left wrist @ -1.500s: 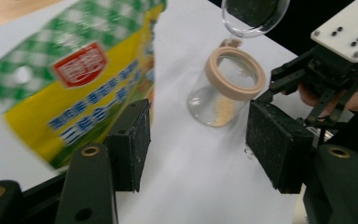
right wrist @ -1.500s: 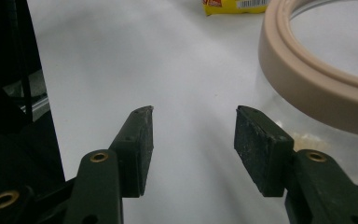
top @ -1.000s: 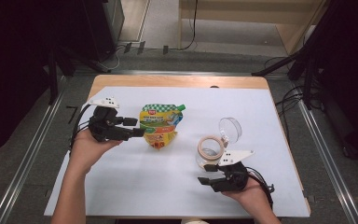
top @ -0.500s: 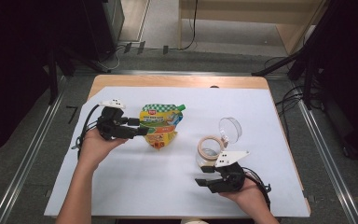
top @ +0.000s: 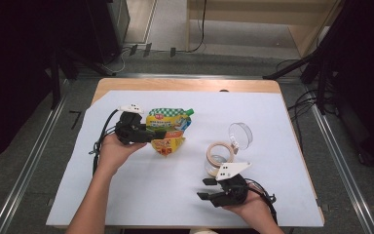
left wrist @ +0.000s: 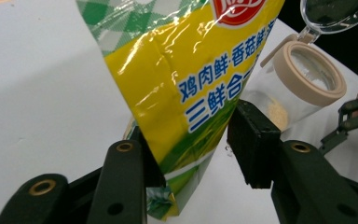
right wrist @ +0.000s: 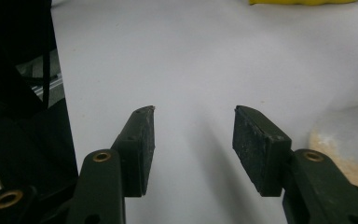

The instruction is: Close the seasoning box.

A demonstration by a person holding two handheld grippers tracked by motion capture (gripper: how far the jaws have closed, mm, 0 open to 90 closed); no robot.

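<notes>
Pouch (top: 168,129) of seasoning, yellow with green check top, lies on the white sheet (top: 141,195) left of centre, cap end toward the far right. I've got the left gripper (top: 161,135) on its lower part; in the left gripper view the pouch (left wrist: 186,88) sits between the two black jaws, which have just been closing in. One pad is against the film, the other looks just off it, so I can't tell if the grip is firm yet

Jar (top: 219,158), clear with a beige rim and a little pale powder in the bottom, stands right of centre, its clear flip lid (top: 241,135) hinged open on the far side. Same jar (left wrist: 298,88) shows behind the pouch in the left gripper view

Right gripper (top: 205,189) is near the front edge, just in front of the jar, not touching it. Its jaws stand apart with nothing between them, only bare sheet (right wrist: 191,70)
</notes>
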